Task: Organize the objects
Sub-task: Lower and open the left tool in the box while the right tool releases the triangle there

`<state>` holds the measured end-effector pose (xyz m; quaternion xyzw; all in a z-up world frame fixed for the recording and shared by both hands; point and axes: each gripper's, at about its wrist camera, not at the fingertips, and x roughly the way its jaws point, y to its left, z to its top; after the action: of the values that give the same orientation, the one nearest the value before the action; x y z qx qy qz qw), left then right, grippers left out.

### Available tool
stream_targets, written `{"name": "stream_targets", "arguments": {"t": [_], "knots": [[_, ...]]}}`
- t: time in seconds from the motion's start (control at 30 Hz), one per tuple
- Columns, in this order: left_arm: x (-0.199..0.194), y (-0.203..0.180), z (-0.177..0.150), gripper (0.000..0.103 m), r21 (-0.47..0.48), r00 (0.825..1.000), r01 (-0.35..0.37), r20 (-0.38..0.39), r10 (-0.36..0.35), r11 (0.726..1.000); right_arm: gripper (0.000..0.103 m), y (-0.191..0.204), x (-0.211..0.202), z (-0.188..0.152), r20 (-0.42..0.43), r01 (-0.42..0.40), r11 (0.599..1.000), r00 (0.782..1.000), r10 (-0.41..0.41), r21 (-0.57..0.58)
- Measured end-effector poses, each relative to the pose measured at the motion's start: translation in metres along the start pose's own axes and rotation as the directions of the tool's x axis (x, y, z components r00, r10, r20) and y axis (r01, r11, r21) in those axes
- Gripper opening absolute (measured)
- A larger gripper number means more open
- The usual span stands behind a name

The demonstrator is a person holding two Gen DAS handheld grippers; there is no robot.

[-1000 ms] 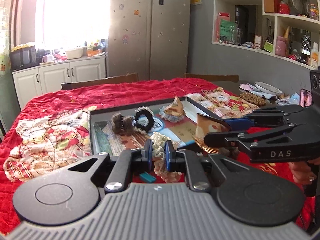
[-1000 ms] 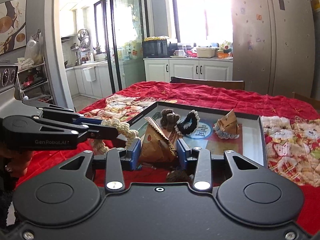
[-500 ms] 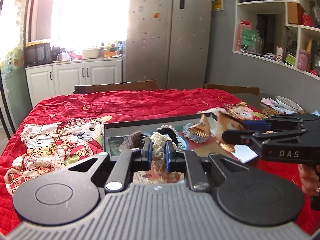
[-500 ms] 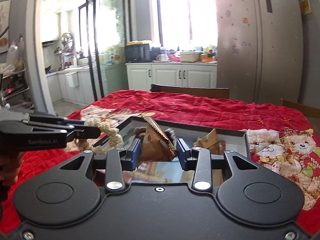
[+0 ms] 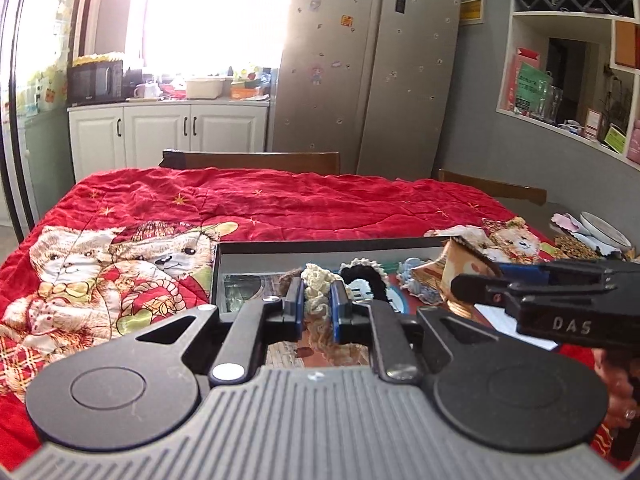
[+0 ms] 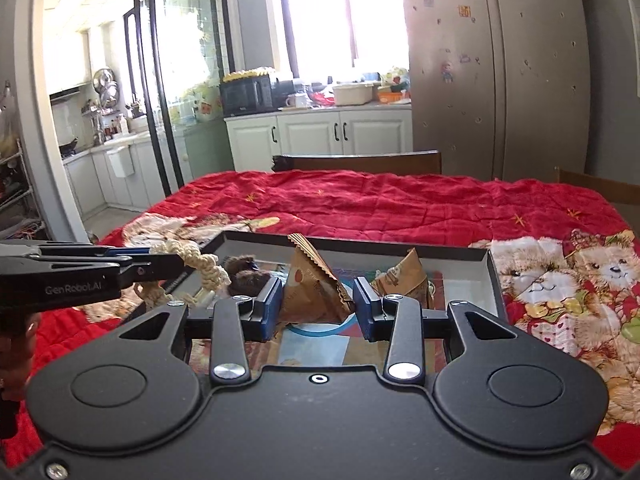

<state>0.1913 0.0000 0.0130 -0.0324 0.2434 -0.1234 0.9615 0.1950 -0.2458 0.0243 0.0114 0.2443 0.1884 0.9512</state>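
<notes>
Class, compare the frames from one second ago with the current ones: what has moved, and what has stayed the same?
Both grippers have travelled forward over the tray, which now sits directly beneath them. The left gripper stays shut on the cream braided rope, the right gripper on the brown triangular packet. Nothing was released. The furry scrunchies and second packet lie in the tray as before.

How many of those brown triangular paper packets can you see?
2. One brown triangular packet is clamped in the right hand-held gripper; the other lies in the tray behind. More may be hidden.
</notes>
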Motion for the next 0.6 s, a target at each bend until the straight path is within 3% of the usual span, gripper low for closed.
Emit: {"name": "stream_targets", "arguments": {"t": [0.6], "knots": [[0.040,0.016,-0.014,0.016,-0.030,0.999,-0.032,-0.039,0.030,0.999,0.037,0.003,0.057,-0.023,-0.073,0.041,0.999,0.997,-0.040,0.006]]}}
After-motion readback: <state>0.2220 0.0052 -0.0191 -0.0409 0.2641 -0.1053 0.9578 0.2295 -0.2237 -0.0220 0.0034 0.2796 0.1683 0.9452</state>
